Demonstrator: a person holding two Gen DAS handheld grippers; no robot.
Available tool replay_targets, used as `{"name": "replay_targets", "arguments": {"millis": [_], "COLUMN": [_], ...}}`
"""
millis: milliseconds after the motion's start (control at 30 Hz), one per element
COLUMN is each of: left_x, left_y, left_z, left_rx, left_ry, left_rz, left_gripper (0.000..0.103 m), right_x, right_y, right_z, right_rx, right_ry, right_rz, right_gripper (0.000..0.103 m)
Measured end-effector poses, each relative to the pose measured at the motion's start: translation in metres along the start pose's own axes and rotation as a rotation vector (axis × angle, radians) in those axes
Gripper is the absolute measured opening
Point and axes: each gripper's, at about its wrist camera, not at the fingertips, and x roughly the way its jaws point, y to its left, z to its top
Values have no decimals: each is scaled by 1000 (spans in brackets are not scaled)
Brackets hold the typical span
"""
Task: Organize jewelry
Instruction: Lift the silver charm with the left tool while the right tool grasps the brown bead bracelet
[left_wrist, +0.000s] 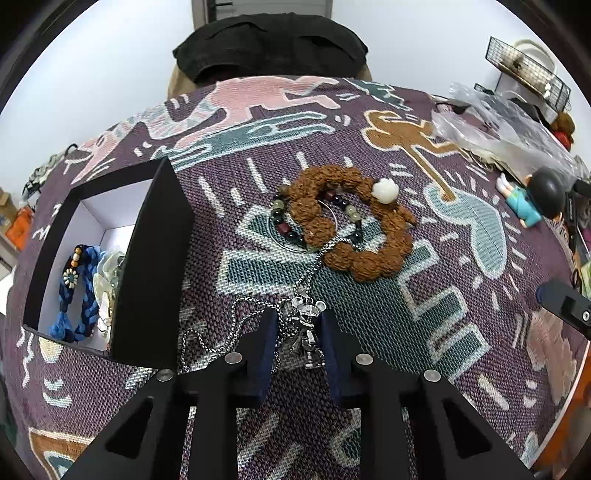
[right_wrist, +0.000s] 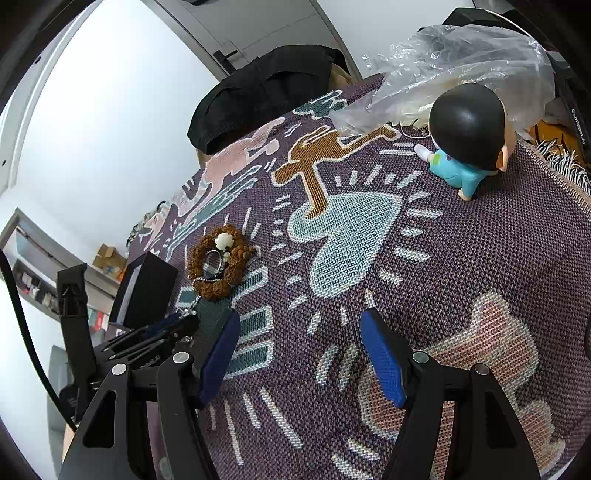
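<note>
open cloth (right_wrist: 461, 258) ahead; black box (left_wrist: 151, 266) left, figurine (right_wrist: 465, 147) far right

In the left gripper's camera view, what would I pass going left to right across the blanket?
Black box holding a blue braided bracelet → silver chain necklace with its figure pendant between the left gripper's fingers → brown beaded bracelet → big-headed toy figure.

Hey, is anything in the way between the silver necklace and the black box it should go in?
The pendant sits between the left gripper's fingers. The box is just left, open on top, but its tall black wall faces the necklace, and the chain's far end lies tangled with the brown bracelet.
</note>
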Motion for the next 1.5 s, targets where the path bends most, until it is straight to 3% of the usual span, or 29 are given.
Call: {"name": "replay_targets", "arguments": {"millis": [100,267,700,1033,1500], "left_x": [-2,-16,-58,-122,-188], "left_y": [1,3,11,31,70], "left_z": [-1,5,19,45,69], "left_rx": [3,-2,0,-13,-58], "left_ry": [-3,-23,-119,-246,-359], "left_rz": [-18,-66,-80,-61,-17], "left_gripper": [22,5,5,5,5], "right_x": [1,1,4,14,63], "right_y": [-1,0,8,24,57], "right_z": [-1,-1,3,18,38], "right_rx": [3,1,-17,-55,-129], "right_ry": [2,4,0,-4,85], "right_rz": [1,-1,-9,-15,-14], "right_gripper": [68,68,68,68,68]}}
